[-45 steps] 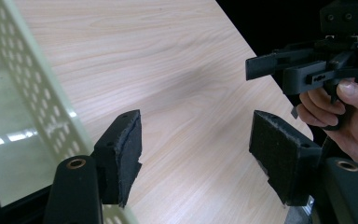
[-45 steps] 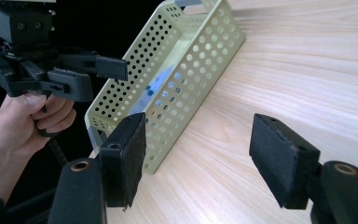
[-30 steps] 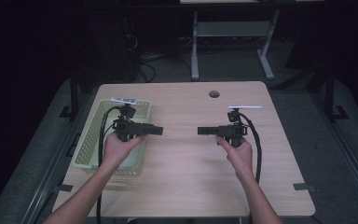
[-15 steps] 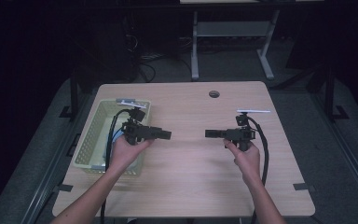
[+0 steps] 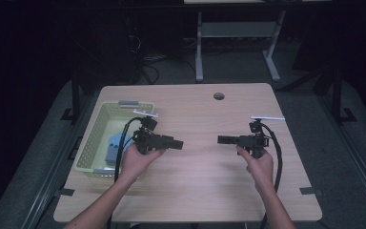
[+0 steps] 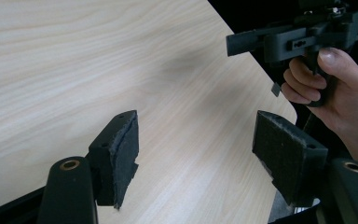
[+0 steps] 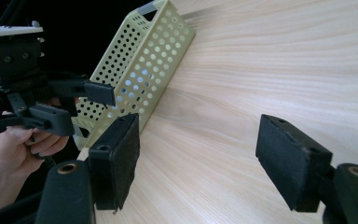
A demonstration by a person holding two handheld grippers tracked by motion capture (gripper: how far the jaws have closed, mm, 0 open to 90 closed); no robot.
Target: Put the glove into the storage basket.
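Both claws gape empty; basket (image 5: 91, 138) holds something blue (image 5: 112, 147) — half-hidden, unidentifiable.

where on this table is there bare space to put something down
Bare wood runs between the left gripper and the right gripper, across the far strip around the round hole, and along the near edge between the forearms. The left side is crowded: the green basket sits there holding something blue.
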